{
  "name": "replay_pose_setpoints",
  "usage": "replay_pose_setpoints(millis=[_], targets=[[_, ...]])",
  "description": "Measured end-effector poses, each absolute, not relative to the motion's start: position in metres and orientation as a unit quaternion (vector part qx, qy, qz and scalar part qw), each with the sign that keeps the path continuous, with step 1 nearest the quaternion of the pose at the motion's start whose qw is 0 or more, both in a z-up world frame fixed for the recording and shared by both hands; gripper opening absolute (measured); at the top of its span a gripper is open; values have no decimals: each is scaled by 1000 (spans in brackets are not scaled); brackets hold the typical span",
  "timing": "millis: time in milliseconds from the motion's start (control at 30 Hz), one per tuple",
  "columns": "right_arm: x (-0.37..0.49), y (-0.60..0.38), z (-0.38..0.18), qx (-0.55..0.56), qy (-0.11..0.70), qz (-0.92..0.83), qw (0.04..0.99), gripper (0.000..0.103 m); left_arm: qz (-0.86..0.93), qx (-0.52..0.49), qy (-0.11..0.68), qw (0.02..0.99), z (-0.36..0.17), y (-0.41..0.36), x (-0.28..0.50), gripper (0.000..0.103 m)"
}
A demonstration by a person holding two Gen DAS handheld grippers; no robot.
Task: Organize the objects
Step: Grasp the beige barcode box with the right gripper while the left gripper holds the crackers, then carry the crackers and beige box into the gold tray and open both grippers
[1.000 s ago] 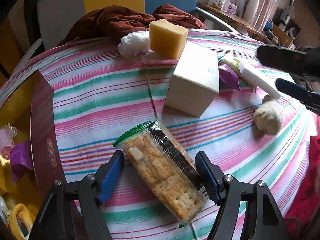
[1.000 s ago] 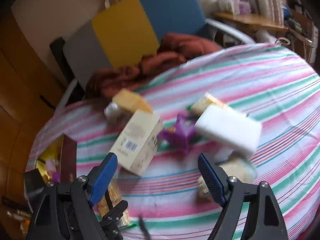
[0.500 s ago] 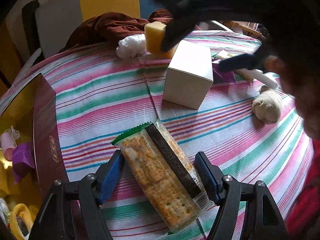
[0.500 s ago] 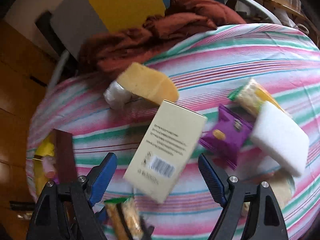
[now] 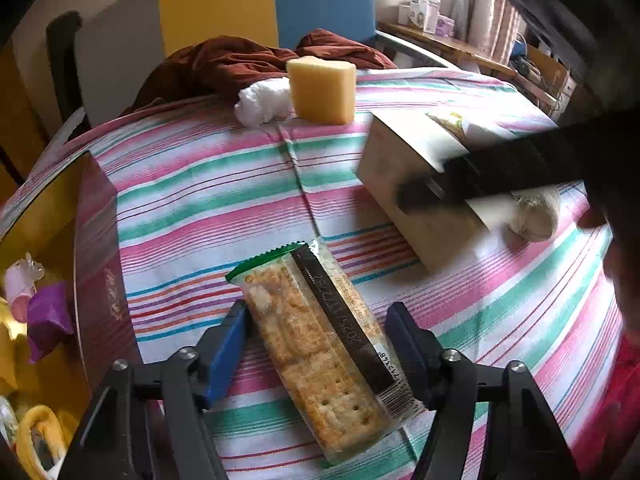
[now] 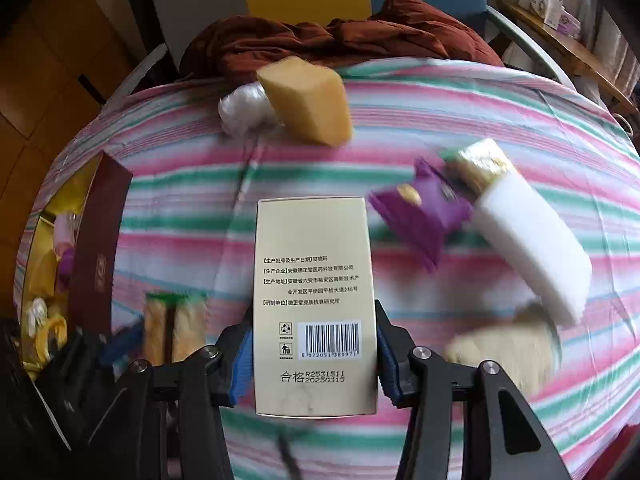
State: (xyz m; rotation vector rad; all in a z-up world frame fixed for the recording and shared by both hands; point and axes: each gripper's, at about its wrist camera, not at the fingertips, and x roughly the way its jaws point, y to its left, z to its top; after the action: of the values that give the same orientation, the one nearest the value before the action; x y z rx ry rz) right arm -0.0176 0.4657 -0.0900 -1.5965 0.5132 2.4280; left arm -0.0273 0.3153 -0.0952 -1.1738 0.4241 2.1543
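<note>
A clear packet of crackers (image 5: 320, 352) with a green end lies slantwise on the striped tablecloth (image 5: 200, 200). My left gripper (image 5: 316, 308) straddles it and its jaws are closing. The blue pads (image 5: 224, 348) stand close beside the packet, and a sliver of cloth shows at the right fingertip. A cream box (image 6: 312, 248) with a barcode lies flat in the right wrist view. My right gripper (image 6: 314, 320) has its jaws closing on it, both pads against its long sides. In the left wrist view the same cream box (image 5: 384, 168) sits under a blurred black finger (image 5: 432, 196).
A maroon box (image 5: 96, 240) with a yellow inside holds small items at the left edge. A yellow sponge (image 6: 308, 100) and a white plastic wad (image 6: 240, 108) sit at the back near a brown cloth (image 6: 320, 36). A purple packet (image 6: 420, 216), a white block (image 6: 532, 248) and a beige ball (image 5: 534, 210) lie at the right.
My right gripper swung from the right-hand objects onto the cream box, came down and closed on its sides. The left jaws narrowed around the cracker packet.
</note>
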Motion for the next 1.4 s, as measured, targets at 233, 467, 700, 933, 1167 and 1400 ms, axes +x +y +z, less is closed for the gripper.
replay_pose_setpoints(millis=[233,467,700,933,1167,1400], targets=[[-24,463,-91,-533,153,827,97,50,834,-431,153,308,-97,312,-31,54],[-27,458,-86,-529,133,833,94,50,834,-433,155,305,-98,320,-28,53],[-29,451,-85,-530,115,835,96,50,840,-423,154,303,-82,310,-21,53],[-29,443,-82,-520,99,843,92,50,859,-387,141,303,-49,291,-11,53],[-30,433,-73,-496,86,861,80,50,877,-359,119,295,-18,263,-8,53],[-30,424,-71,-484,75,869,71,50,894,-346,102,267,-3,229,-13,53]])
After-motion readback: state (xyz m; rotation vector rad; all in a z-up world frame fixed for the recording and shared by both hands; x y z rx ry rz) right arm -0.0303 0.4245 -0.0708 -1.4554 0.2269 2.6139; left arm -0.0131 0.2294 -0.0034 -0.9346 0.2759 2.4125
